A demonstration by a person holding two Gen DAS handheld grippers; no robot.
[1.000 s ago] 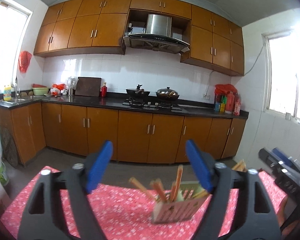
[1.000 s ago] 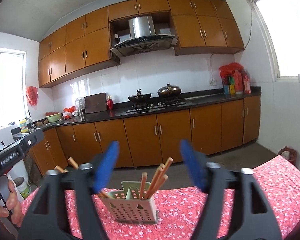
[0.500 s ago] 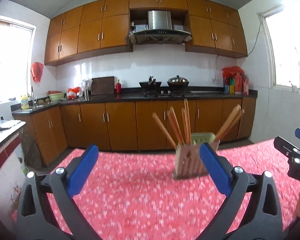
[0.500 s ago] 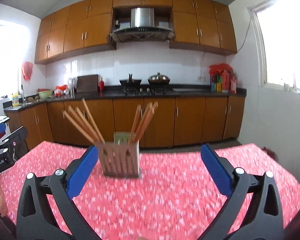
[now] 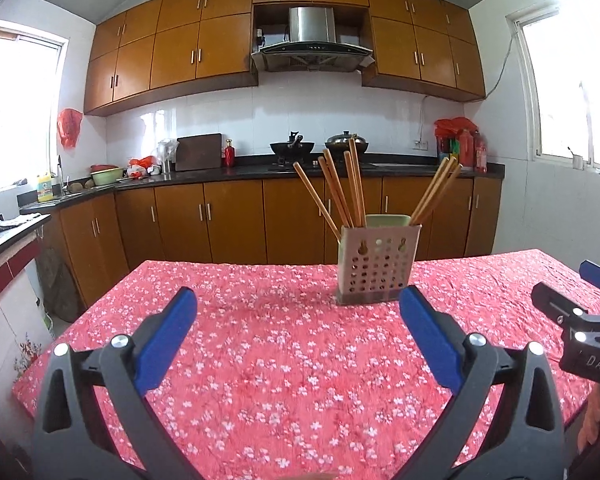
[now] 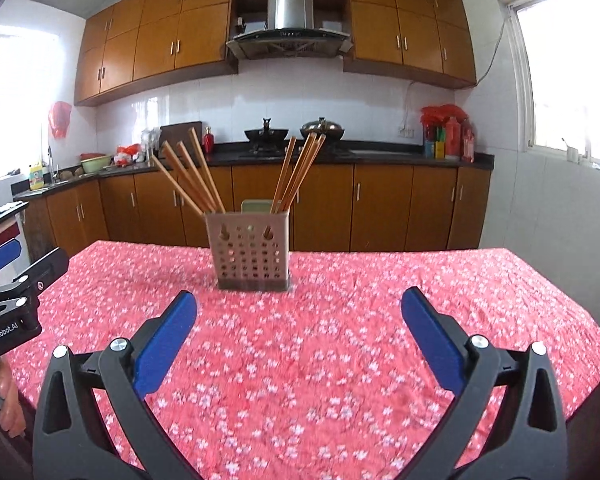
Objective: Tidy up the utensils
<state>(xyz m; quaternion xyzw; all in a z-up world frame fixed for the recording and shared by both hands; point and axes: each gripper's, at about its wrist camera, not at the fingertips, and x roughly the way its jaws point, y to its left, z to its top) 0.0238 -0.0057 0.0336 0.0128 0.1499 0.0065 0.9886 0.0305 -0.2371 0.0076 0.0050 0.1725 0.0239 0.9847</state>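
A beige perforated utensil holder (image 5: pixel 378 264) (image 6: pixel 252 258) stands upright on the red flowered tablecloth (image 5: pixel 284 360) (image 6: pixel 340 340), with several wooden chopsticks (image 5: pixel 340 192) (image 6: pixel 196 176) leaning out of it in two bunches. My left gripper (image 5: pixel 298 300) is open wide over the cloth, short of the holder, which lies ahead and to its right. My right gripper (image 6: pixel 299 300) is open just as wide, with the holder ahead and slightly left. Nothing is between the fingers of either one.
The table's far edge lies just behind the holder, and brown kitchen cabinets (image 5: pixel 236 220) run along the wall beyond. The right gripper's body (image 5: pixel 580 332) shows at the right of the left wrist view, the left gripper's body (image 6: pixel 8 308) at the left of the right wrist view.
Both grippers have sunk toward the table and opened wider. The holder, low in the frames before, now stands higher and farther ahead, with more cloth in front of it.
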